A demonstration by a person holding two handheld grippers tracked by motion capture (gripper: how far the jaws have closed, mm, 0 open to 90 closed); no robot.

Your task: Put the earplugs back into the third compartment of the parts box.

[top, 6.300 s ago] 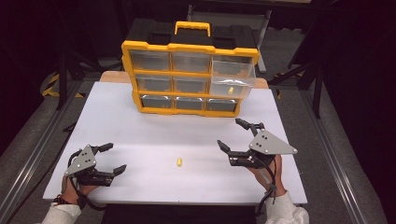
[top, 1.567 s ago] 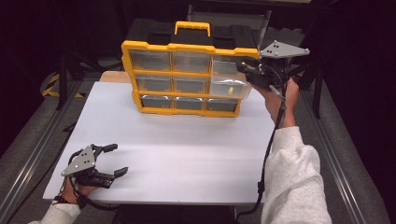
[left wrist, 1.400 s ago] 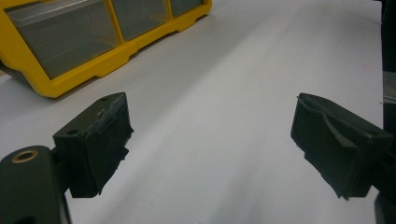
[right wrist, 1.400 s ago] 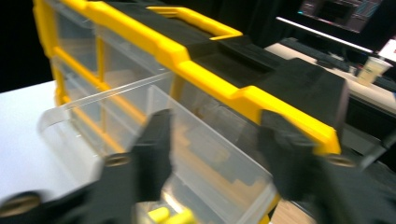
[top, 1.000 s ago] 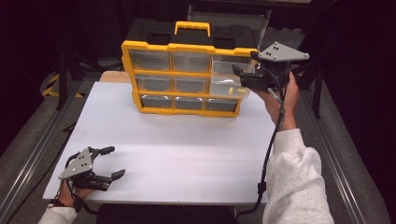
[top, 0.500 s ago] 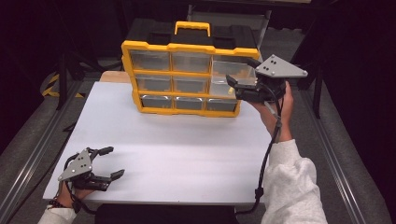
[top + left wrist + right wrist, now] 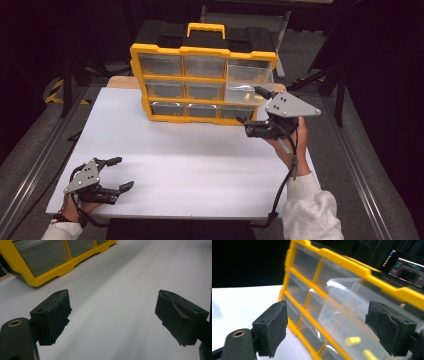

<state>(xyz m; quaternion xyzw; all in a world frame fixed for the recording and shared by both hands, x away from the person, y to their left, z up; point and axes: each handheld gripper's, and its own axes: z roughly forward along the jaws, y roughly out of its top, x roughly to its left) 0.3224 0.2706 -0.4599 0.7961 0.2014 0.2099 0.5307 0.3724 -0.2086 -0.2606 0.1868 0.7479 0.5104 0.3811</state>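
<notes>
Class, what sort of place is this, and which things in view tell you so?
Probably a lab or recording workspace: a white table board amid dark metal stands, a lit computer monitor behind, and a yellow-framed plastic drawer organiser set out for hand-held gripper work.

Drawer cabinet (image 7: 202, 80) at the table's (image 7: 200, 160) far edge.
</notes>
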